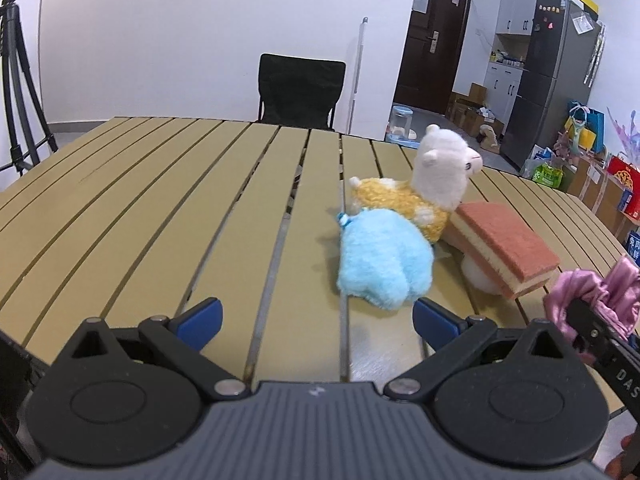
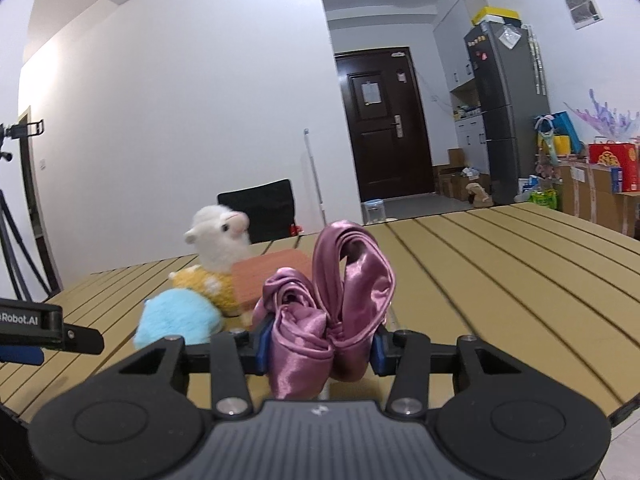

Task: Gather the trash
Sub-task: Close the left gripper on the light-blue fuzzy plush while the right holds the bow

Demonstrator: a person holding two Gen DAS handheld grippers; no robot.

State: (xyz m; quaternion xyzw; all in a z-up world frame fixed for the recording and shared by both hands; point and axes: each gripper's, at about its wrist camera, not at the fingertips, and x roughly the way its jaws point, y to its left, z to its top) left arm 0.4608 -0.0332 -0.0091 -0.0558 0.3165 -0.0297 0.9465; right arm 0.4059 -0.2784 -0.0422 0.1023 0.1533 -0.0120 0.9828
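My right gripper point(image 2: 322, 346) is shut on a pink satin scrunchie point(image 2: 344, 296), which bunches up between the blue pads above the slatted yellow table point(image 2: 500, 280). In the left wrist view the same scrunchie point(image 1: 592, 288) shows at the right edge. My left gripper point(image 1: 316, 316) is open low over the table point(image 1: 160, 200), with nothing between its fingers. Just beyond it lies a light blue plush point(image 1: 384, 260). Behind that is a white-headed alpaca plush with a yellow body point(image 1: 440, 176). An orange sponge point(image 1: 504, 240) leans on a white object to its right.
A black chair point(image 1: 300, 88) stands at the table's far side, and a tripod point(image 1: 16, 80) at the far left. A dark door point(image 2: 384, 124), a grey fridge point(image 2: 508, 112) and boxes and bags point(image 2: 600, 176) fill the room's right side.
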